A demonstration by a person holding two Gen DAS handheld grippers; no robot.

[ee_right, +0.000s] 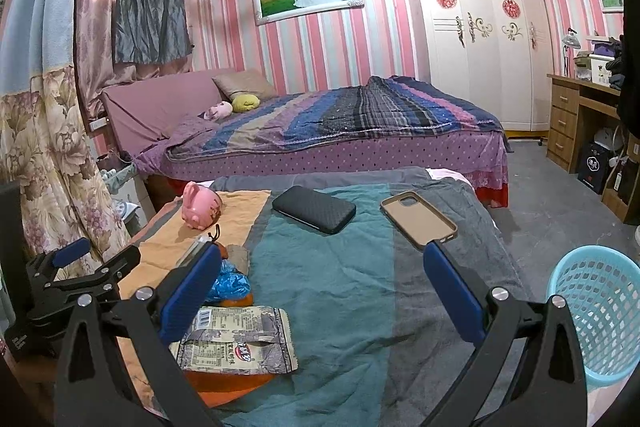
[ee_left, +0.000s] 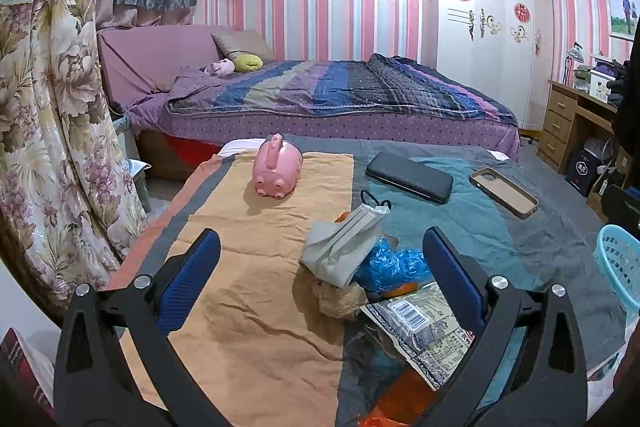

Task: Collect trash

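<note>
A pile of trash lies on the cloth-covered table (ee_left: 248,287): a grey face mask (ee_left: 344,247), a crumpled blue plastic bag (ee_left: 394,263), brown crumpled paper (ee_left: 340,301), a printed snack wrapper (ee_left: 424,331) and an orange wrapper (ee_left: 396,403). My left gripper (ee_left: 320,267) is open and empty, just short of the pile. My right gripper (ee_right: 322,279) is open and empty over the teal cloth, with the snack wrapper (ee_right: 240,343) and blue bag (ee_right: 232,283) beside its left finger. A light blue basket (ee_right: 600,311) stands at the right.
A pink piggy bank (ee_left: 276,173), a black wallet (ee_left: 410,177) and a phone case (ee_left: 504,193) lie further back on the table. A bed (ee_left: 340,99) is behind, a wardrobe (ee_left: 480,27) and desk (ee_left: 576,123) at right, curtains (ee_left: 52,127) at left.
</note>
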